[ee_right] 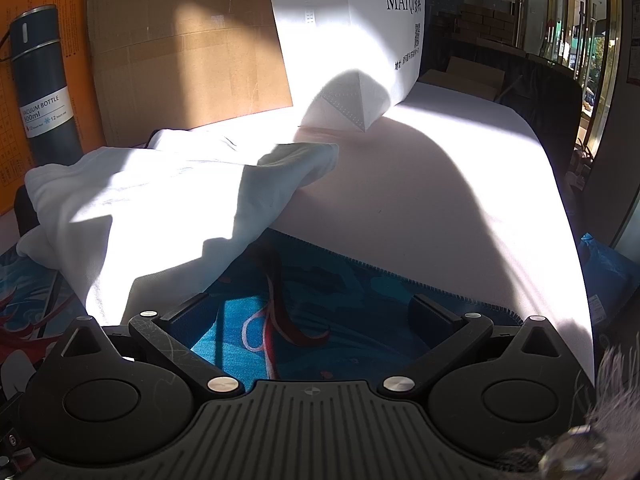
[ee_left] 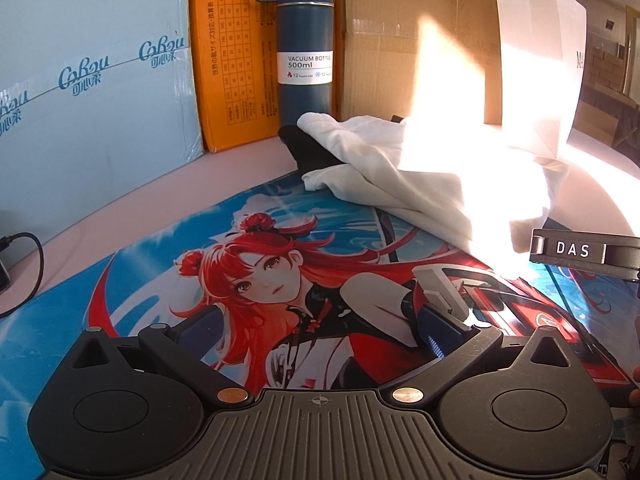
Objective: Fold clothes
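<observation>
Sunlight fell hard across a pale pink table [ee_right: 460, 200], washing out part of the scene. On the table lay a printed desk mat [ee_left: 140, 280] showing a red-haired anime figure on blue. Along the far edge stood a light blue carton [ee_left: 100, 60] at the left, then an orange box [ee_left: 236, 52], a dark blue vacuum bottle [ee_left: 306, 48] in front of it, a brown cardboard box [ee_right: 188, 48], and a white box [ee_right: 360, 12] at the right.

A white garment [ee_left: 400, 172] lay crumpled in a loose heap at the far side of the mat, partly on the mat and partly on the bare table, just in front of the bottle. Something black [ee_left: 308, 148] showed beneath its left edge; what it was could not be told.

The left gripper [ee_left: 316, 328] hovered over the mat near the garment with its jaws spread wide and nothing between them. The right gripper [ee_right: 312, 316] sat over the mat's right part, jaws likewise wide and holding nothing, its left finger [ee_right: 188, 312] just beside the garment's near edge. A black cable [ee_left: 28, 248] curled at the far left of the table.
</observation>
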The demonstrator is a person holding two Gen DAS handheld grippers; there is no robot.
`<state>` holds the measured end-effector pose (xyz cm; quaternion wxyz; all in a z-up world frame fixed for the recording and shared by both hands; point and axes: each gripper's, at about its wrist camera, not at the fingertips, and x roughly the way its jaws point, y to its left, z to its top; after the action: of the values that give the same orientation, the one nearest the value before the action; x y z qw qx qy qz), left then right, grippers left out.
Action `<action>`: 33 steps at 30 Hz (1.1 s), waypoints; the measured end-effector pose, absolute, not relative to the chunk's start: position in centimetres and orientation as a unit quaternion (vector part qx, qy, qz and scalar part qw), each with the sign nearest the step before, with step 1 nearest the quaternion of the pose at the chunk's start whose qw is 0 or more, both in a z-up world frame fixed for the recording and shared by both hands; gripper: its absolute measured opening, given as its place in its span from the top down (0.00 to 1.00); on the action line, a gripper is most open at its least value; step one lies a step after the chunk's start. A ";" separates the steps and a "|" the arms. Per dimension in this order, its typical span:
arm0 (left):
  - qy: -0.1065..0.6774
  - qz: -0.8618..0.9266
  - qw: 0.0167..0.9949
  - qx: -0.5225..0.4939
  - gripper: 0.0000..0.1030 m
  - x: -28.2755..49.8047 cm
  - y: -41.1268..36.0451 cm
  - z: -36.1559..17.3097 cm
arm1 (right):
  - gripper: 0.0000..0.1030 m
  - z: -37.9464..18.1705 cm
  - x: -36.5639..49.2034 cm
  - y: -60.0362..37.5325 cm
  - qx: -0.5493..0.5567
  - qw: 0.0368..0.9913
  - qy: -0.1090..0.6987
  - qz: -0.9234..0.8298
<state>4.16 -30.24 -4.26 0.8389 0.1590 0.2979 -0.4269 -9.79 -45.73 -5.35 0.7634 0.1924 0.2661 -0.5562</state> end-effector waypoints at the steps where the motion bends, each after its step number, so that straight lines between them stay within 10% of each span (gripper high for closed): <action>1: 0.298 -0.427 0.839 0.159 0.00 4.2 -30.2 -4.3 | 0.00 -5.4 -9.8 -45.7 0.192 0.763 0.266 -0.556; 33: 0.299 -0.424 0.841 0.155 0.00 4.1 -30.4 -4.3 | 0.00 -5.4 -10.0 -45.7 0.191 0.764 0.265 -0.557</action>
<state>4.08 -30.41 -4.30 0.8406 0.1552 0.2985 -0.4245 -9.96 -45.68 -5.39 0.7635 0.1912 0.2653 -0.5569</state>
